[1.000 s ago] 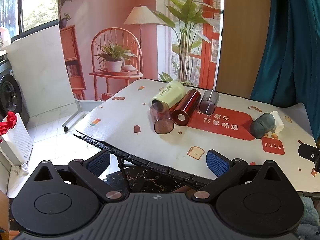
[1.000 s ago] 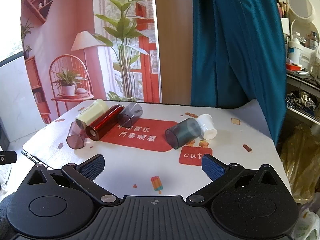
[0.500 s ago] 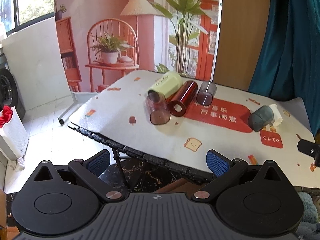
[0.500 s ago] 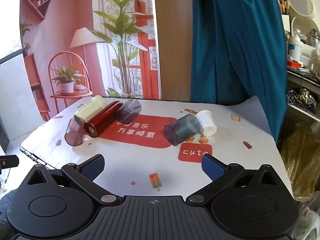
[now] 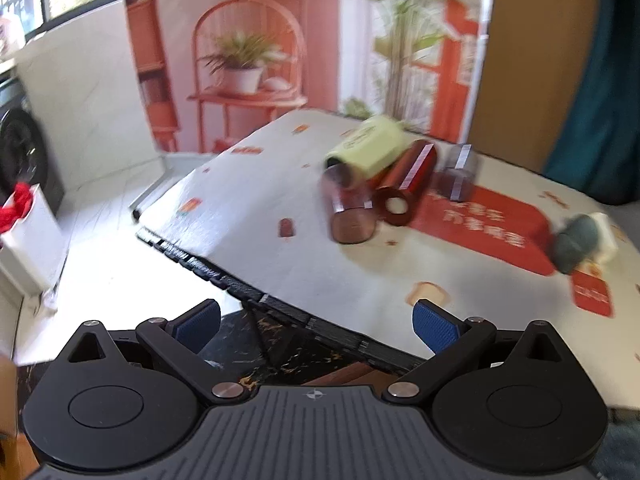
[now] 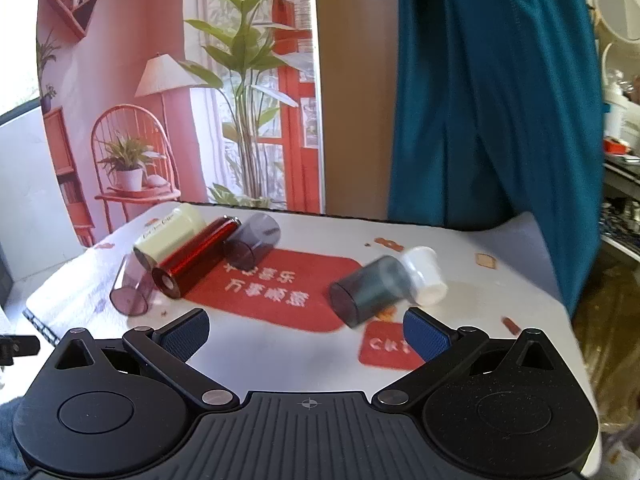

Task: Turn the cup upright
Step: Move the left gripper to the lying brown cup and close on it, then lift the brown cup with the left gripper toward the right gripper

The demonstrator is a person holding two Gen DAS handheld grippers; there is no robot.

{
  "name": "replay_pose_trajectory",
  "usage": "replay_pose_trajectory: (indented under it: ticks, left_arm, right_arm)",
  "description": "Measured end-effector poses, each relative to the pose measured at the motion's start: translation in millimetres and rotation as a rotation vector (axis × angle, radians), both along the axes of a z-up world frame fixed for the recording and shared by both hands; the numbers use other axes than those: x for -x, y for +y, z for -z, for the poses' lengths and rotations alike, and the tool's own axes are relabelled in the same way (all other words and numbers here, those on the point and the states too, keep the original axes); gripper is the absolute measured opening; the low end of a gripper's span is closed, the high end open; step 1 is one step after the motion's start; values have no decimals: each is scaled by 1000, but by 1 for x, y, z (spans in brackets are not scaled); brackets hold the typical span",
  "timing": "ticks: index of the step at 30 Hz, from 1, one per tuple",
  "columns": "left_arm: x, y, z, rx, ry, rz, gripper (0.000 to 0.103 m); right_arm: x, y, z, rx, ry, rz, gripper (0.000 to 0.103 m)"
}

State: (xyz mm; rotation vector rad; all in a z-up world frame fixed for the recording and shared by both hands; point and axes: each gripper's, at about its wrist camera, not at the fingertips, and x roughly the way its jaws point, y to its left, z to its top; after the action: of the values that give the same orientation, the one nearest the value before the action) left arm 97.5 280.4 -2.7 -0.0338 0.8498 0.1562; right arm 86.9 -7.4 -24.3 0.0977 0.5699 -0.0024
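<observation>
- Red is the anchor here: the red rounded rectangle with white characters printed on the tablecloth point(image 5: 486, 224) is the landmark in the blurred left wrist view. Off its far-left corner lie four cups on their sides: a pale yellow-green cylinder cup point(image 5: 370, 148), a glossy dark red tube cup point(image 5: 408, 182), a smoky grey clear tumbler point(image 5: 456, 178) and a brownish clear tumbler point(image 5: 352, 214).
- At the rectangle's right end lies a dark teal-grey tumbler point(image 5: 576, 242), touching a white cup point(image 5: 604, 230).
- The left gripper point(image 5: 316, 320) has its blue pads spread wide, empty, back at the table's near edge.
- In the right wrist view the right gripper point(image 6: 306, 330) is likewise spread and empty, near the rectangle's point(image 6: 272, 288) front edge; the teal-grey tumbler point(image 6: 370, 290) lies just ahead, mouth toward the camera.
- Every cup whose mouth shows looks empty.
- Judged step: the approach, nothing grasped. Next, the right gripper likely needs to straddle the teal-grey tumbler's wall, close, then rotate it onto its base without knocking the white cup point(image 6: 426, 278).
</observation>
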Motion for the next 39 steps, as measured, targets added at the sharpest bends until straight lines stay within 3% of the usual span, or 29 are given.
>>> replay_pose_trajectory:
  ticks: [7,13,16,21,23,25,28,29,39]
  left_arm:
    - [-55,25,25,-16,52,-66,103]
    - [-114,27,31,2,-21,-126,102]
    - [-144,11,38,-8,-54,-82,102]
    - [-187,-15,66,-98,19,22,98]
    - [-193,-18,76,-115,48,33,96]
    - [-200,-15,85,-85,76,27,91]
    - [-200,-7,93,-12,92,21,75]
    - [-198,-5,93,22,83,21,65]
    - [-162,-15,90,-20,114,34,65]
  right_arm:
    - [-45,0,25,-50,27,10,103]
    - [-66,0,57,-77,109,15,103]
    - [-71,-1,69,-85,139,23,103]
    - [-76,-8,76,-97,154,30,103]
    - [-77,-12,77,-108,156,42,103]
    - [-77,-16,80,-121,162,53,103]
    - [-79,-21,85,-136,177,66,103]
    - [-79,-21,86,-140,180,68,103]
    - [-73,-20,84,-155,173,59,103]
